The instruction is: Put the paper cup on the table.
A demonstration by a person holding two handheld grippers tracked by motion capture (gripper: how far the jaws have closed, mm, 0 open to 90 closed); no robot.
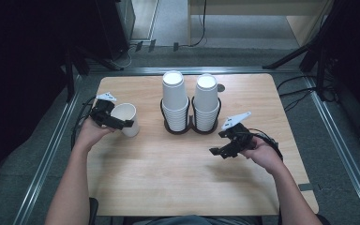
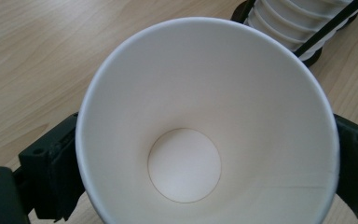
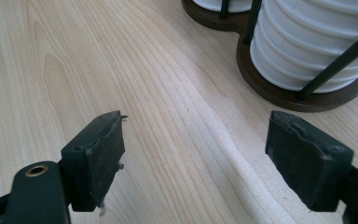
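Note:
A white paper cup stands on the left part of the wooden table. My left gripper reaches to it from the left. In the left gripper view I look down into the cup, whose rim spans the whole gap of the left gripper. The black jaws flank its wall on both sides at their widest, and the rim is round and undented. My right gripper hovers open over bare wood at the right, nothing between its jaws.
Two tall stacks of white cups sit upside down in a dark two-ring holder at the table's middle. The holder's base lies just ahead of the right gripper. A stack is close behind the single cup.

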